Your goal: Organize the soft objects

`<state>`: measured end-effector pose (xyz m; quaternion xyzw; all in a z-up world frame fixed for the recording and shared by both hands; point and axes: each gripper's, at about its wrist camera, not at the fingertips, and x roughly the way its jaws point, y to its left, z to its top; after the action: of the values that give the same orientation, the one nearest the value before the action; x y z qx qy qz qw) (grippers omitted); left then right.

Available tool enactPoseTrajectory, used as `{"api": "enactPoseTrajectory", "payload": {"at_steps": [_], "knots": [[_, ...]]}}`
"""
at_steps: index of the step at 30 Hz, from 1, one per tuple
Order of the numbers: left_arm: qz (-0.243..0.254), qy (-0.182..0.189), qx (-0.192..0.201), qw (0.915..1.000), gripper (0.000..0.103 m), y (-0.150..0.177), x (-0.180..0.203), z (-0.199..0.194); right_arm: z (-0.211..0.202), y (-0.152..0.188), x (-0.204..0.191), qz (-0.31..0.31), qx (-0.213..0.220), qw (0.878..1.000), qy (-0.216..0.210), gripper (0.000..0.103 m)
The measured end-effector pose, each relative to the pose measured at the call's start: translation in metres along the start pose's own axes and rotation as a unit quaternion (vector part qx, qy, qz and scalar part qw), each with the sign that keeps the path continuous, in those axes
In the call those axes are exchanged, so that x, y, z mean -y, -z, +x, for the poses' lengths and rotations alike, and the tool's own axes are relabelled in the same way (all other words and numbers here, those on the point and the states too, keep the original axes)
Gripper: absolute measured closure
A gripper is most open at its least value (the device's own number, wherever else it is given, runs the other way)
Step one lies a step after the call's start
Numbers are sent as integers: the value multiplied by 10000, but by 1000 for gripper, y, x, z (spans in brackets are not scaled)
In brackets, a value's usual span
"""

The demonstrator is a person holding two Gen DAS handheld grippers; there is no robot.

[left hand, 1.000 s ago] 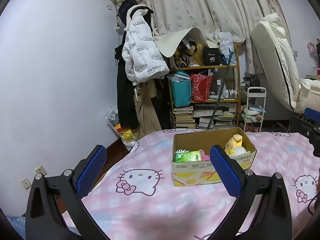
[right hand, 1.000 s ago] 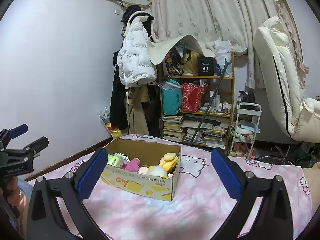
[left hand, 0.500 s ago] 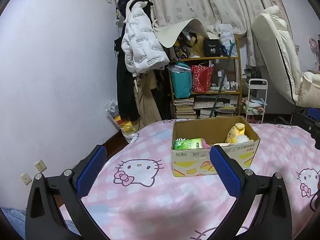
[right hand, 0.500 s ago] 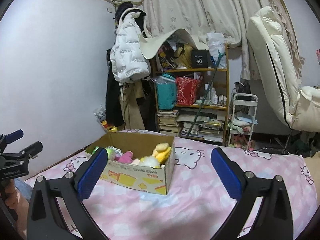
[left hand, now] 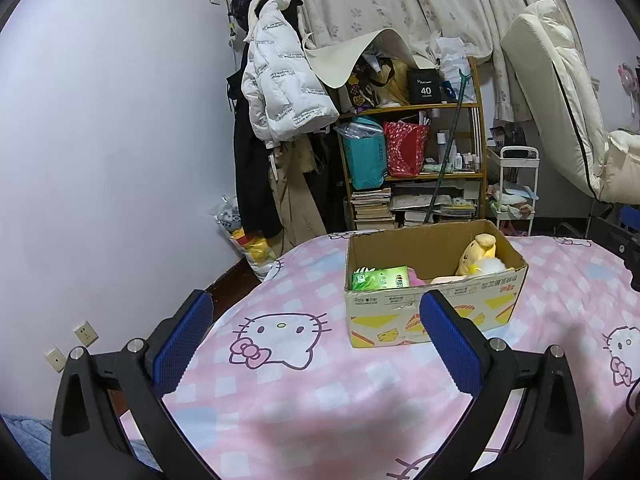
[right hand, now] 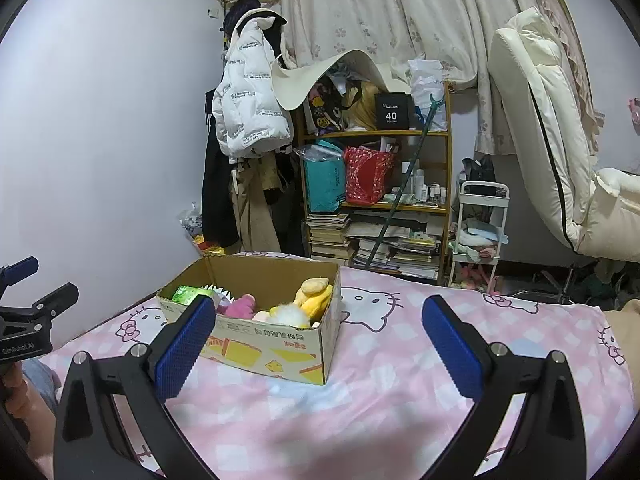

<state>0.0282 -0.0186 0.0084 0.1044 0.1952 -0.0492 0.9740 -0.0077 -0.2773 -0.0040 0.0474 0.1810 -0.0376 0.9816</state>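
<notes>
An open cardboard box [left hand: 436, 312] stands on the pink Hello Kitty bedspread [left hand: 304, 384]; it also shows in the right wrist view [right hand: 276, 352]. Inside lie a yellow plush toy [left hand: 478, 256], a green packet [left hand: 380, 278], a pink plush [right hand: 240, 306] and a white fluffy toy [right hand: 290, 314]. My left gripper [left hand: 316, 344] is open and empty, above the bedspread in front of the box. My right gripper [right hand: 320, 344] is open and empty, in front of the box's right end. The left gripper also shows at the left edge of the right wrist view [right hand: 28, 304].
A cluttered wooden shelf [right hand: 376, 200] with books and bags stands past the bed's far edge. Coats [left hand: 280, 92] hang on the wall beside it. A white trolley [right hand: 480, 232] and a cream recliner chair [right hand: 548, 132] are at the right.
Both grippers have shifted slightly, so the box sits a little lower and closer in the left wrist view. Both stay open and empty.
</notes>
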Motion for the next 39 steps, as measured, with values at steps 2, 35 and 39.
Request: {"api": "enactPoseTrajectory", "payload": {"at_steps": [2, 35, 39], "knots": [[-12, 7, -18, 10000, 1, 0, -1, 1, 0, 1, 0, 0, -8, 10000, -2, 0], [-19, -37, -102, 9999, 1, 2, -3, 7, 0, 3, 8, -105, -40, 9999, -24, 0], [-20, -36, -99, 9999, 1, 2, -3, 7, 0, 3, 8, -106, -36, 9999, -23, 0]]}}
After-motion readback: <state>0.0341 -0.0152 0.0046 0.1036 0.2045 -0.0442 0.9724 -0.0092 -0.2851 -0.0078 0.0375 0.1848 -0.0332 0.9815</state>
